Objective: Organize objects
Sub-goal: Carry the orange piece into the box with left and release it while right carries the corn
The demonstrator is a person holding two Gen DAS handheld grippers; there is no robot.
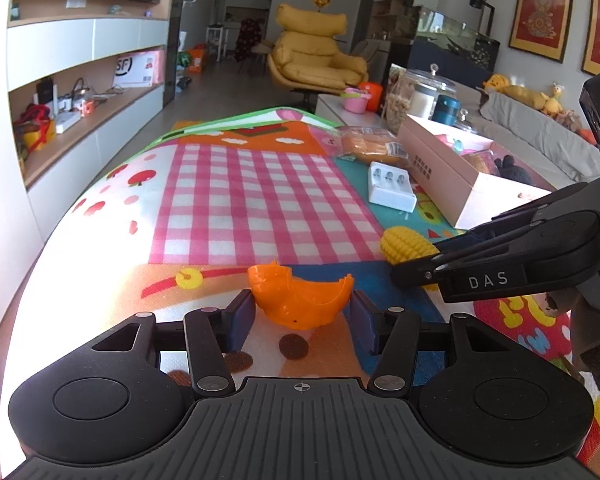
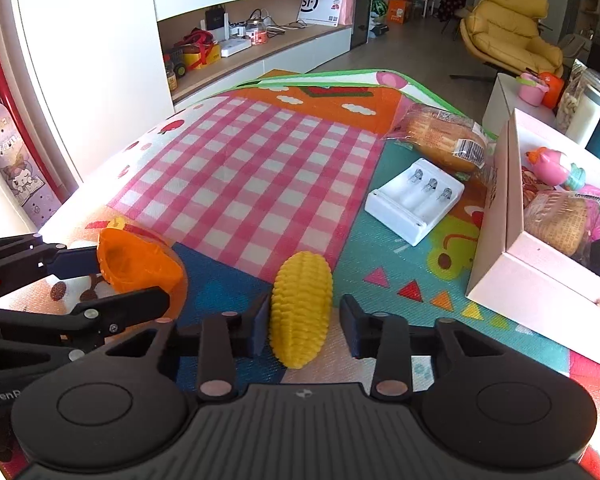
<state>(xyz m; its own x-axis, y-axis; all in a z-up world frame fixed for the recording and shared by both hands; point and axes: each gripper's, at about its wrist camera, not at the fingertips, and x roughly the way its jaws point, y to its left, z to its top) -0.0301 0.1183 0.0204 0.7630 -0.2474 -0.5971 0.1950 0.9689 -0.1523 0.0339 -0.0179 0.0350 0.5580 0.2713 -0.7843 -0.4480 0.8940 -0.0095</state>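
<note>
An orange hollow toy shell (image 1: 300,300) sits between the blue pads of my left gripper (image 1: 302,320), which is shut on it just over the play mat (image 1: 240,200). The right wrist view shows that shell (image 2: 140,264) at the left, in the left gripper (image 2: 130,280). A yellow toy corn cob (image 2: 302,304) lies lengthwise between the pads of my right gripper (image 2: 306,328), which is shut on it low over the mat. In the left wrist view the right gripper (image 1: 416,260) reaches in from the right and covers one end of the corn cob (image 1: 404,244).
A pink open box (image 2: 496,216) holding toys and wrapped bread stands on the mat to the right. A white battery charger (image 2: 414,200) and a wrapped bread loaf (image 2: 444,136) lie beside it. Shelving runs along the left wall, and a yellow armchair (image 1: 312,52) stands beyond the mat.
</note>
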